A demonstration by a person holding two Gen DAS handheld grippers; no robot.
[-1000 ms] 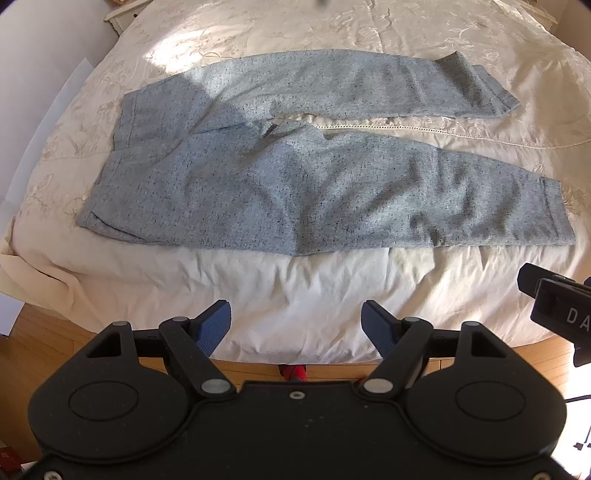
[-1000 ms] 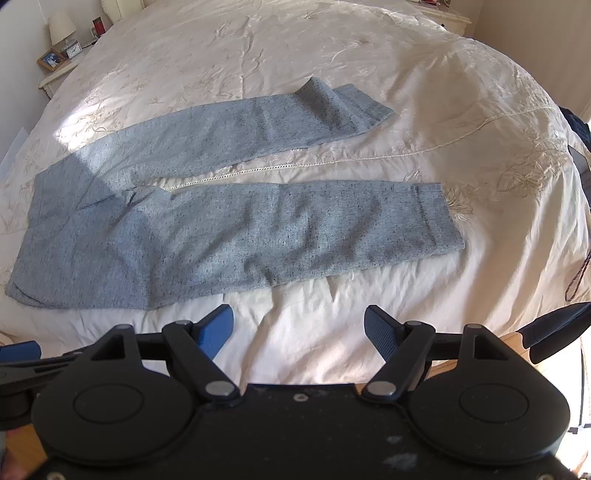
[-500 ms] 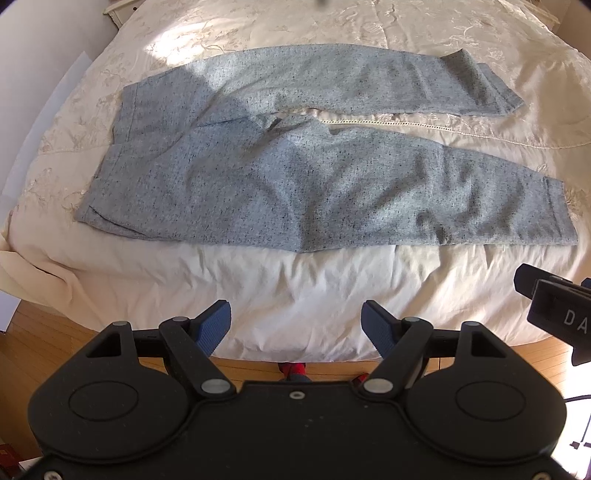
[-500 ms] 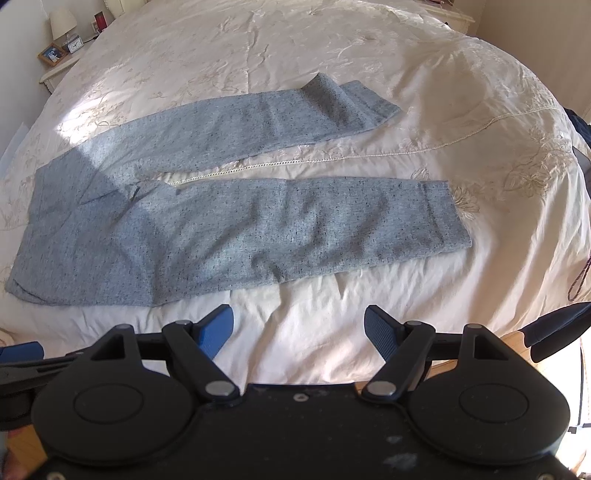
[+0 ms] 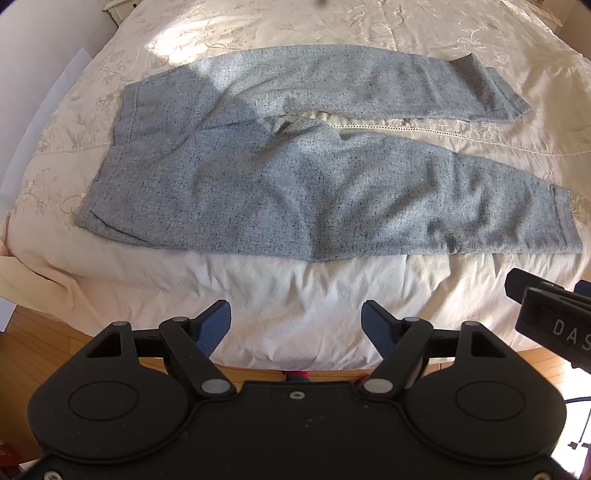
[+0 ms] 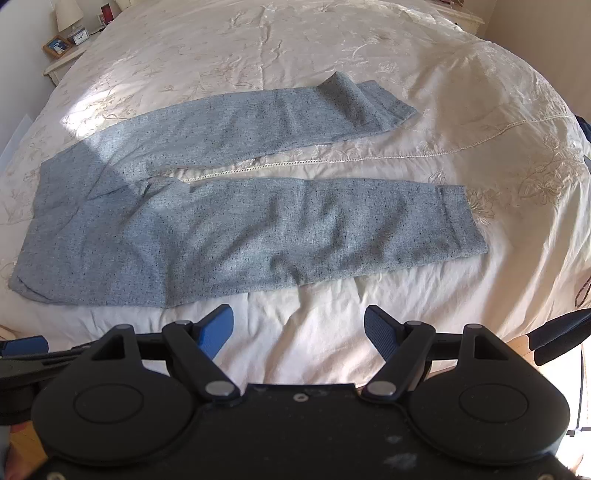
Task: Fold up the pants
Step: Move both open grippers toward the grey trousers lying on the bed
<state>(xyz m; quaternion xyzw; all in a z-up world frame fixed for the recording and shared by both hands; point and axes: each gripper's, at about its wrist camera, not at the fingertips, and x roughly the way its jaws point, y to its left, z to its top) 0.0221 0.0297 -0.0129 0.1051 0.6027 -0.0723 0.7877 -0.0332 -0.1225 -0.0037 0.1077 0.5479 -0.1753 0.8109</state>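
Both my left claw (image 5: 297, 325) and right claw (image 6: 299, 328) hang wide and empty off the bed's (image 5: 258, 295) near edge, where the pants (image 5: 295, 192) lie flat, soft and limp, best pinched at waistband and hem.

A cream embroidered bedspread (image 6: 332, 48) is spread over the bed, crossed by a lace seam (image 6: 461, 146). A white nightstand (image 6: 61, 64) is seen at upper left, bearing a framed picture (image 6: 57, 46) and a lamp (image 6: 68, 14). Wooden flooring (image 5: 33, 343) is visible below the bed edge.
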